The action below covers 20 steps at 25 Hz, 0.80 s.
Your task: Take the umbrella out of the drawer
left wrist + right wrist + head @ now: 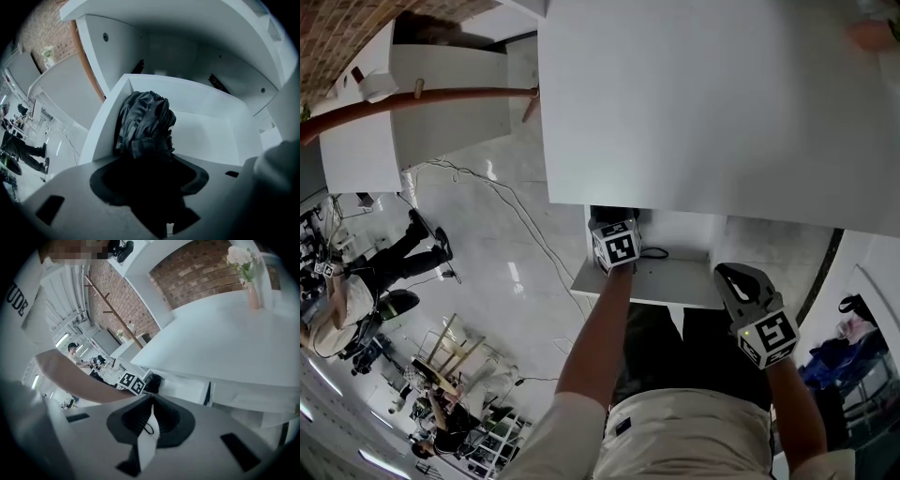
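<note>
A black folded umbrella [145,123] lies along the left side of the open white drawer [211,133], under the white table top [712,103]. My left gripper [150,164] points steeply down into the drawer [675,292]. The umbrella's near end runs into the dark space between its jaws, and the pads cannot be made out against it. In the head view only its marker cube [616,244] shows over the drawer's left part. My right gripper [722,272] hangs at the drawer's front right corner. Its jaws [151,406] meet at the tips with nothing in them.
A white cabinet [441,103] with a brown rail [422,98] stands to the left. A cable [502,202] trails over the shiny floor. People and chairs are at the far left. A pink vase of flowers [253,291] stands on the table top.
</note>
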{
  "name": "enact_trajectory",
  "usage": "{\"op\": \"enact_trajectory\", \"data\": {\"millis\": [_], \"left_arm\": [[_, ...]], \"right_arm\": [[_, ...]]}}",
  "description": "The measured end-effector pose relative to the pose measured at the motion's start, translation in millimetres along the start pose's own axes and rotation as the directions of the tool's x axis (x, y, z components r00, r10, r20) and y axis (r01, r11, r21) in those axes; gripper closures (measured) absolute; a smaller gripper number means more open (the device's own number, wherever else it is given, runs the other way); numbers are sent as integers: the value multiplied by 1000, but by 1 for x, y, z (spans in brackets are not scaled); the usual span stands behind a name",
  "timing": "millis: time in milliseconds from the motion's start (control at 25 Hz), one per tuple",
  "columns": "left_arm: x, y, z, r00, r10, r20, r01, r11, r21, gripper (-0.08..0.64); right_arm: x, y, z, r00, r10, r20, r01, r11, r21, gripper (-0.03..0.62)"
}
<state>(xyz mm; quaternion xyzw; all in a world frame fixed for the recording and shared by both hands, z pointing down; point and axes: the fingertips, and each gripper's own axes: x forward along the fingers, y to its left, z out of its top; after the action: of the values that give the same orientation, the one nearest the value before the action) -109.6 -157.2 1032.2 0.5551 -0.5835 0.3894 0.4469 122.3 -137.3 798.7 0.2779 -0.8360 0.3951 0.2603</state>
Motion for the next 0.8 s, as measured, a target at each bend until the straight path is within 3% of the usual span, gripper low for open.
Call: {"op": "enact_trajectory", "data": {"millis": [240, 640, 800], "left_arm": [[-12, -3, -3, 997, -67, -24, 67, 998, 4, 345], [-55, -19, 7, 989, -147, -21, 145, 986, -77, 353], [-72, -25, 10, 986, -168, -1, 165, 971, -173, 353]], "right_arm": [[-4, 0, 3, 1000, 6, 12, -5, 1000, -18, 558], [-12, 7, 30, 998, 7, 66, -4, 999, -54, 558], [-20, 11, 36, 997, 12, 80, -6, 997, -72, 558]]}}
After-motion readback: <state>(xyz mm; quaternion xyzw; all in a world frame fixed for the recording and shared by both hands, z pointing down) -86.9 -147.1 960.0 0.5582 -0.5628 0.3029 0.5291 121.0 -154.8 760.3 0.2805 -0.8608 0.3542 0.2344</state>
